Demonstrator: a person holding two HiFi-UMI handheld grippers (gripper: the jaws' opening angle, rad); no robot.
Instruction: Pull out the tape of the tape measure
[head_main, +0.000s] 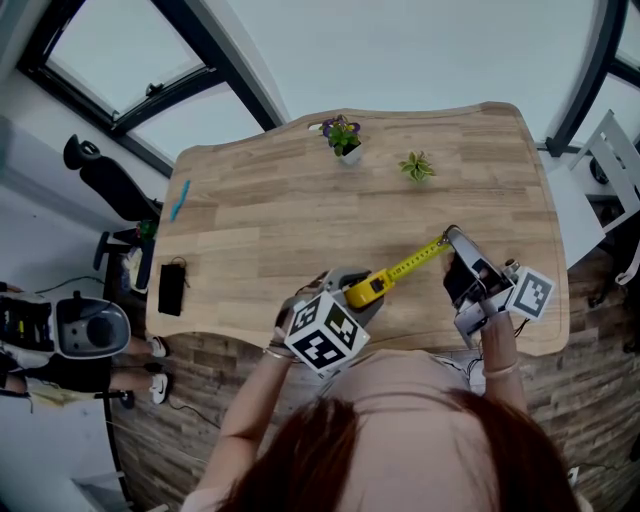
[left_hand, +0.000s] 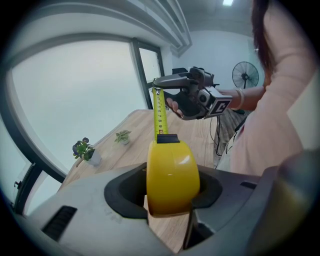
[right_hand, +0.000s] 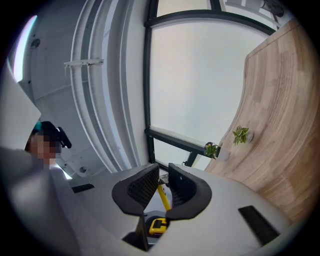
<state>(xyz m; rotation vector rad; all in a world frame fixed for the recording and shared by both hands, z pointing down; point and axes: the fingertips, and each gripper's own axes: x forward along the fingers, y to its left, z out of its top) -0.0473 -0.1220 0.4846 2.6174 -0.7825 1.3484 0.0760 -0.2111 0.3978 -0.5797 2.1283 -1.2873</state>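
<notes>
The yellow tape measure case sits clamped between the jaws of my left gripper near the table's front edge. In the left gripper view the case fills the gap between the pads. Its yellow tape runs out taut to the right, above the wooden table. My right gripper is shut on the tape's end. In the right gripper view the tape passes between the black pads, with the case seen below. From the left gripper view the tape rises to the right gripper.
Two small potted plants stand at the table's far edge. A black object and a blue pen lie at the left side. An office chair stands beyond the left edge, and a fan behind the person.
</notes>
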